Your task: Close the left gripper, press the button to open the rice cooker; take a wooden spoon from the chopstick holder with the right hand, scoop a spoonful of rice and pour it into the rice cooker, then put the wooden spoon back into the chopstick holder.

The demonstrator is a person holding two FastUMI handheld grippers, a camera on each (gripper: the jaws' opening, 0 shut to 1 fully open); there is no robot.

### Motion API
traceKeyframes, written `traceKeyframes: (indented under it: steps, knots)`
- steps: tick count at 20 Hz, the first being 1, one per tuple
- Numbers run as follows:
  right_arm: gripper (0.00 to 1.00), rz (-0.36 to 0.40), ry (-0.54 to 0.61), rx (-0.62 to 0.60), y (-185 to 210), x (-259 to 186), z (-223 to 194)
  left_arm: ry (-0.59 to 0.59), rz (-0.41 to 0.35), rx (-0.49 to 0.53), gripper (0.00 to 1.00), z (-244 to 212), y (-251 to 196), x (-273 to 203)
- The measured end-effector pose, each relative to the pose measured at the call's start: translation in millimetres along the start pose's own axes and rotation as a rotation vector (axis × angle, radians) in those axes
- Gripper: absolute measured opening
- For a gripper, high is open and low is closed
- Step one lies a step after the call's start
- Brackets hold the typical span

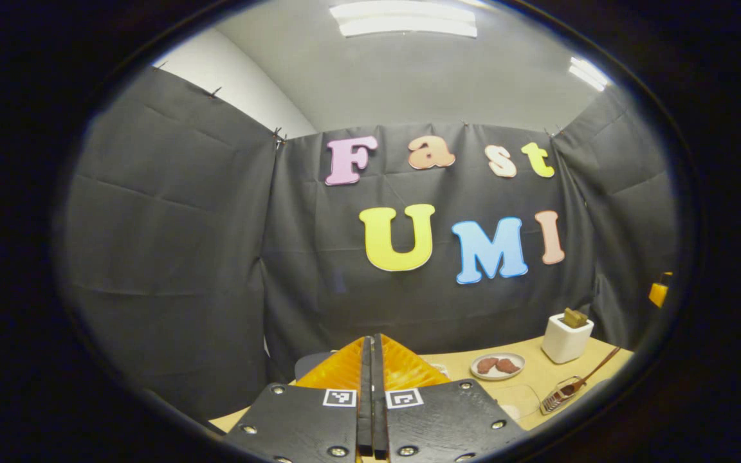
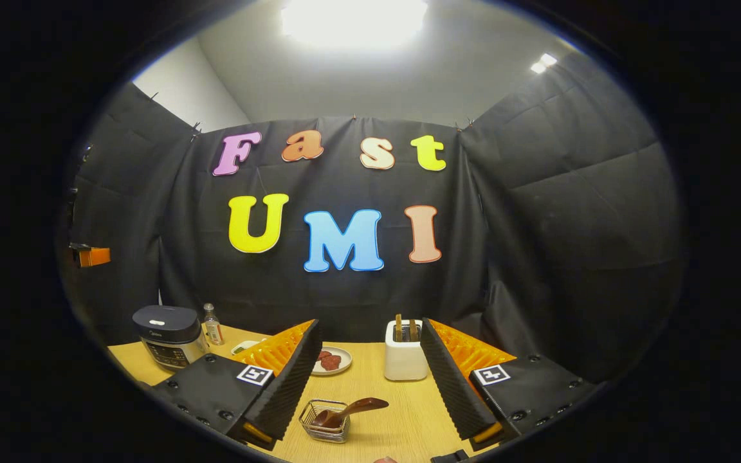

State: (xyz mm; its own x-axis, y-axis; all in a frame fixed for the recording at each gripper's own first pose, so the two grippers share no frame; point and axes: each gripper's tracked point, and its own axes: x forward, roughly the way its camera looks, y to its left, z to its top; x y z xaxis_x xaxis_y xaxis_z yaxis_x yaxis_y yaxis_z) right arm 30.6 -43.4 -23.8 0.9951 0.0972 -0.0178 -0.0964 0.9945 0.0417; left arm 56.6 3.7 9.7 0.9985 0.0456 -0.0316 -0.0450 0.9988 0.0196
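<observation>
Cooker point(image 2: 170, 335), lid down, sits at the table's point(image 2: 402, 411) far left in the right gripper view, a bottle point(image 2: 214, 325) beside it. The right gripper point(image 2: 370, 379) gapes wide above the wire basket point(image 2: 324, 421) holding the spoon point(image 2: 352, 409) (handle tilted right); the white holder point(image 2: 405, 359) stands behind. The left gripper point(image 1: 371, 360) has its fingers pressed together, empty; its view catches the plate point(image 1: 498, 365), holder point(image 1: 566, 337) and spoon point(image 1: 592, 373).

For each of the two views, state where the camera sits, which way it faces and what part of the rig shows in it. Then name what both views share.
Left gripper view: rides the left gripper, fingers together, facing the booth wall over the table.
Right gripper view: rides the right gripper, fingers spread, facing the table with the rice cooker far left.
Shared: white holder, plate, wire basket with wooden spoon.
</observation>
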Motion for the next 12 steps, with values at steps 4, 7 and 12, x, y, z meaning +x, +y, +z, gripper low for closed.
traceKeyframes:
  steps: [4, 7, 12]
  knots:
    - [0.98, -0.059, -0.004, 0.0, -1.1, 4.5, 3.3, 0.046, -0.027, -0.02, 0.03, -33.9, 5.4, 41.7]
    - [0.94, -0.107, -0.012, -0.007, -0.6, 7.9, 8.5, 0.088, -0.039, -0.05, 0.02, -64.9, 11.0, 74.0]
    - [0.94, -0.162, -0.007, -0.034, 1.6, 13.8, 10.8, 0.149, -0.062, -0.035, 0.02, -111.4, 15.2, 112.8]
